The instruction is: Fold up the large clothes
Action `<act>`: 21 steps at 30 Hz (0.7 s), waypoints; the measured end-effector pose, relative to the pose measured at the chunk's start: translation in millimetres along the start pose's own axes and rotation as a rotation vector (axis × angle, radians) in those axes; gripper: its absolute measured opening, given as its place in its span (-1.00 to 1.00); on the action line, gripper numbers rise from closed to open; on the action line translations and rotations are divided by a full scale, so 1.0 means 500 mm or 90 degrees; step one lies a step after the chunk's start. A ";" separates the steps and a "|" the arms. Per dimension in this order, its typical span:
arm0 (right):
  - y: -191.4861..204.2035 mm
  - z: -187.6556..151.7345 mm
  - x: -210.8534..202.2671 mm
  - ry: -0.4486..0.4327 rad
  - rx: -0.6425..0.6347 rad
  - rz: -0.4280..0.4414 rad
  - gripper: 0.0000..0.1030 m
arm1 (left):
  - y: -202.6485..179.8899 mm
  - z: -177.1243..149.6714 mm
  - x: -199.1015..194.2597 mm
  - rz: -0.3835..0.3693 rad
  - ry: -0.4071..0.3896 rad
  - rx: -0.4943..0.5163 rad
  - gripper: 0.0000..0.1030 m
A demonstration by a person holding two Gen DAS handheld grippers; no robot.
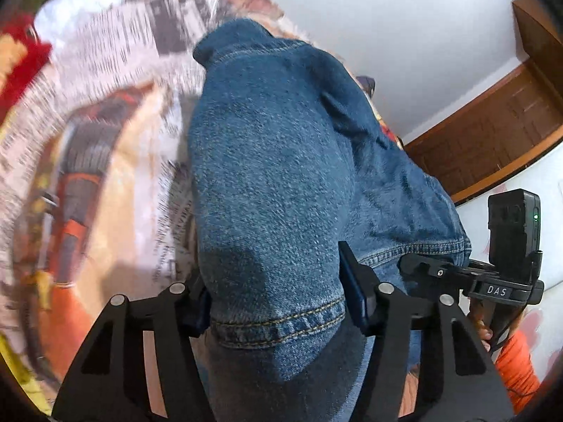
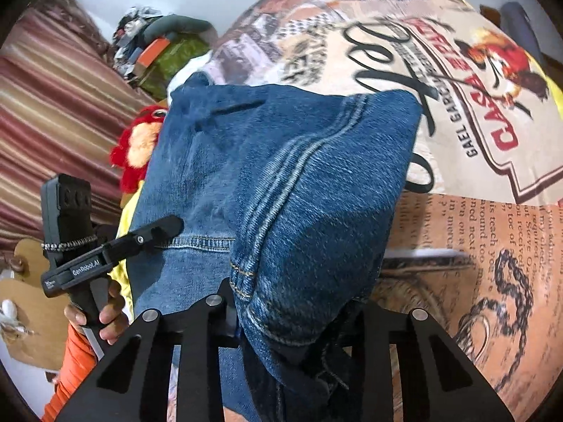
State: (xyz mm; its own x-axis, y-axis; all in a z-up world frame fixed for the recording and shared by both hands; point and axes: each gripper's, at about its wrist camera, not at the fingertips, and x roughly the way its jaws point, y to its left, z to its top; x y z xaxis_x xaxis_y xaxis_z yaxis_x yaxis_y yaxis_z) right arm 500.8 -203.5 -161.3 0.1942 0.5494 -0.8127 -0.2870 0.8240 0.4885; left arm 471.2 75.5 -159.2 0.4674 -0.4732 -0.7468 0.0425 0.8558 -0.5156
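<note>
Blue denim jeans hang bunched above a printed bedspread. My left gripper is shut on a stitched hem of the jeans, which fills the gap between its two fingers. In the right wrist view the jeans show a long side seam, and my right gripper is shut on a thick fold at another hem. Each gripper shows in the other's view: the right one at the denim's right edge, the left one at its left edge, held by a hand.
The bedspread with large lettering spreads under and behind the jeans. A red plush toy and a pile of clothes lie at its far side, by a striped curtain. A brown wooden door stands to the right.
</note>
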 end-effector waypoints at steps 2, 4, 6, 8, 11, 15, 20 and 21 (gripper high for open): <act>0.028 -0.006 -0.019 -0.009 -0.005 0.005 -0.44 | -0.009 0.007 -0.041 0.005 -0.018 0.015 0.14; 0.059 -0.011 -0.039 -0.020 -0.012 0.013 -0.44 | -0.026 0.006 -0.092 0.011 -0.042 0.034 0.14; 0.090 -0.015 -0.061 -0.033 -0.026 0.017 -0.44 | -0.025 -0.003 -0.130 0.011 -0.057 0.041 0.14; 0.129 -0.021 -0.079 -0.045 -0.043 0.018 -0.44 | -0.009 -0.015 -0.177 0.010 -0.071 0.045 0.14; 0.187 -0.029 -0.097 -0.061 -0.070 0.016 -0.44 | 0.006 -0.017 -0.233 0.012 -0.092 0.048 0.14; 0.242 -0.034 -0.094 -0.064 -0.084 0.021 -0.44 | 0.030 -0.024 -0.283 0.021 -0.108 0.045 0.14; 0.291 -0.035 -0.047 -0.037 -0.090 0.026 -0.44 | 0.087 -0.038 -0.302 0.033 -0.104 0.022 0.14; 0.298 -0.036 -0.031 -0.029 -0.090 0.027 -0.44 | 0.106 -0.042 -0.302 0.036 -0.101 0.011 0.13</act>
State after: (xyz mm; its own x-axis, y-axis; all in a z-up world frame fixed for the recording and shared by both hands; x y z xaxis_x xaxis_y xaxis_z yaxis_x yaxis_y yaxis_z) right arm 438.3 -91.7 -81.4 0.2199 0.5913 -0.7759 -0.4244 0.7741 0.4696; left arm 384.4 187.8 -82.5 0.6024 -0.3865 -0.6984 0.0272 0.8844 -0.4660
